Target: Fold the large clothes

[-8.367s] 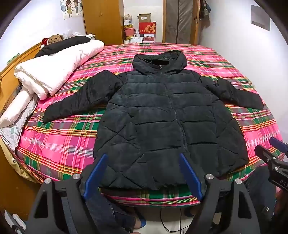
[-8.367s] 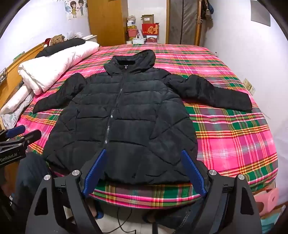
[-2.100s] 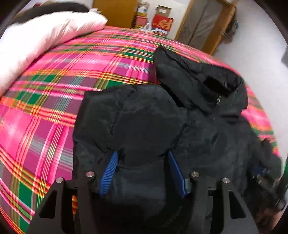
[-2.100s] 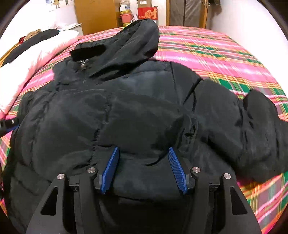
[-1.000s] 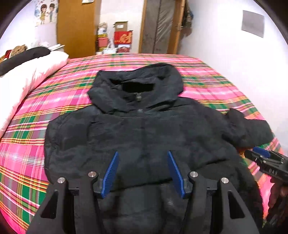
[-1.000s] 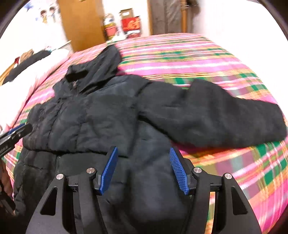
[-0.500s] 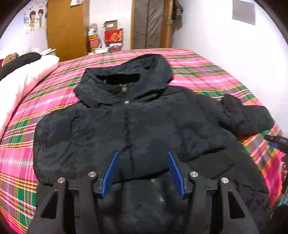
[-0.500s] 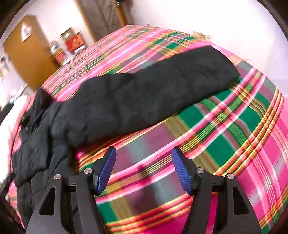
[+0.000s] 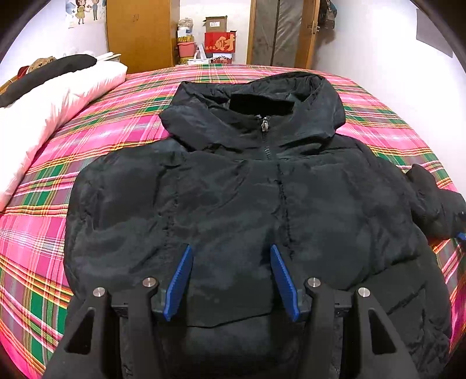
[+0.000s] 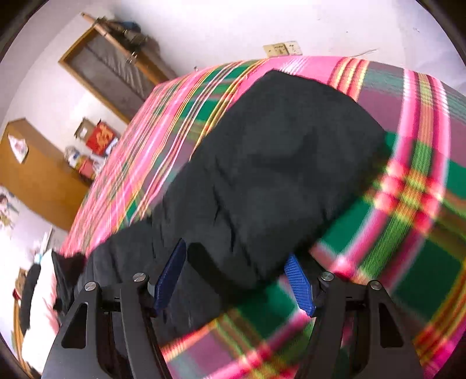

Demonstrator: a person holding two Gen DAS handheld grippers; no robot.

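A black hooded puffer jacket [image 9: 233, 198] lies front up on the plaid bedspread [image 9: 38, 227], hood [image 9: 256, 99] toward the far end. Its lower part is folded up over the chest and its left sleeve is folded in. My left gripper [image 9: 230, 262] is open and empty, hovering over the folded edge. The jacket's right sleeve [image 10: 276, 163] stretches out across the bed. My right gripper [image 10: 236, 262] is open, low over the sleeve's near part, with a blue finger on each side of it. A tip of the right gripper [image 9: 461, 235] shows at the left wrist view's right edge.
A white duvet [image 9: 55, 96] with a black pillow [image 9: 49, 73] lies on the bed's left side. A wooden wardrobe [image 9: 142, 32], boxes [image 9: 218, 40] and a door [image 9: 279, 32] stand beyond the far end. A white wall [image 10: 291, 26] runs close along the bed's right side.
My right gripper has swung right and dropped close over the outstretched right sleeve, which now lies between its fingers. My left gripper has shifted a little over the jacket, still open.
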